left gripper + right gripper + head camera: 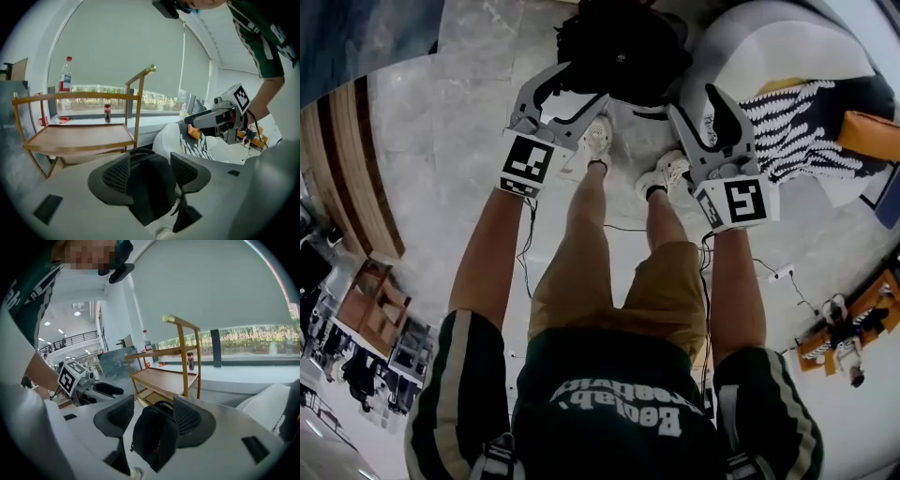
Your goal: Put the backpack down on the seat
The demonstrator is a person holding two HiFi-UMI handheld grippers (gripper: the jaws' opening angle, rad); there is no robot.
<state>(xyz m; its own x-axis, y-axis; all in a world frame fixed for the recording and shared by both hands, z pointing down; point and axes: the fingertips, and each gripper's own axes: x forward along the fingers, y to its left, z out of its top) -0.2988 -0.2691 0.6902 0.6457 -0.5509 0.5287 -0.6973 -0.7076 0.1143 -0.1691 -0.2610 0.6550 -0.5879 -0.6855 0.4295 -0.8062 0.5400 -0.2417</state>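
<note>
Facing one backpack [619, 47], left gripper [581, 86], right gripper [694, 101]

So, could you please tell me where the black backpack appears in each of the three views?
Head view: the backpack sits at top centre.
Left gripper view: low centre, seen between the jaws.
Right gripper view: low centre, again between the jaws.
Shared landmark: the white seat lies to the right of the backpack in all three.
</note>
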